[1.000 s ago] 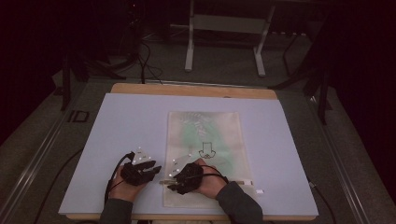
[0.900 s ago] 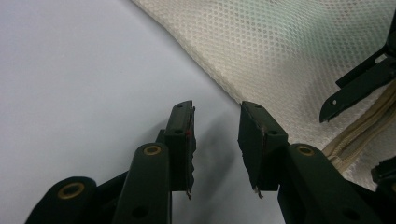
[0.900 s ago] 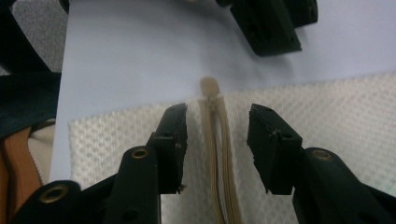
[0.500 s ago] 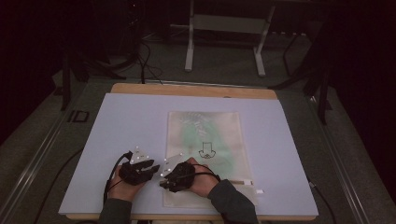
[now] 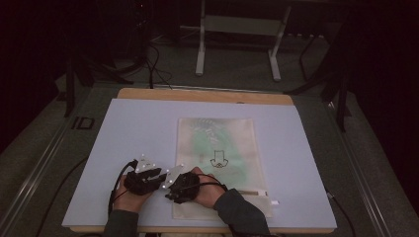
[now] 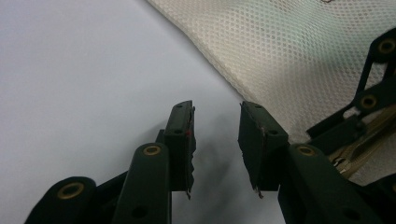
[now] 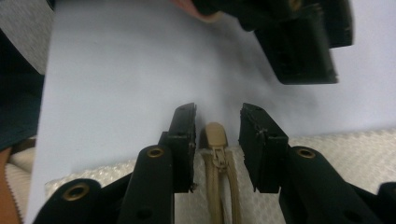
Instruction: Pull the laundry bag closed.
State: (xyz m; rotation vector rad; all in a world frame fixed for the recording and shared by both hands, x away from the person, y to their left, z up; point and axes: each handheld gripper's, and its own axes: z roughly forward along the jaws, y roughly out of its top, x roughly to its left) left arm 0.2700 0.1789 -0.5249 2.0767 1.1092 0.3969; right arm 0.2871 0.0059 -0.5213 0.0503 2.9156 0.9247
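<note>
My right claw point(image 7: 217, 147) sits low over the near left corner of the mesh bag point(image 5: 217, 148), and its jaws have just been closing. The tan zipper pull point(image 7: 215, 140) stands between them, with a sliver of gap on either side, so the pads are not pressing it yet. The pull lies right at the bag's edge, its tip poking out over the bare surface point(image 5: 138, 123).

My left claw point(image 6: 215, 140) rests just beside it on the open surface, its jaws spread at a middling width with nothing between them. In the left gripper view the bag's edge runs diagonally just past my right jaw, close but apart from it. In the high view the two claws nearly touch, left point(image 5: 143, 178) and right point(image 5: 182, 186), both close to the near edge of the surface.

The bag lies flat, stretching from the near edge toward the far one, slightly right of centre. Through its mesh I see something green and a dark printed figure point(image 5: 218, 159); what it holds I cannot tell. The zipper tape runs along its near end, with a small white tab point(image 5: 274, 202) off its right end.

Bare surface spreads wide to the left of the bag, beyond it and down its right side.
</note>
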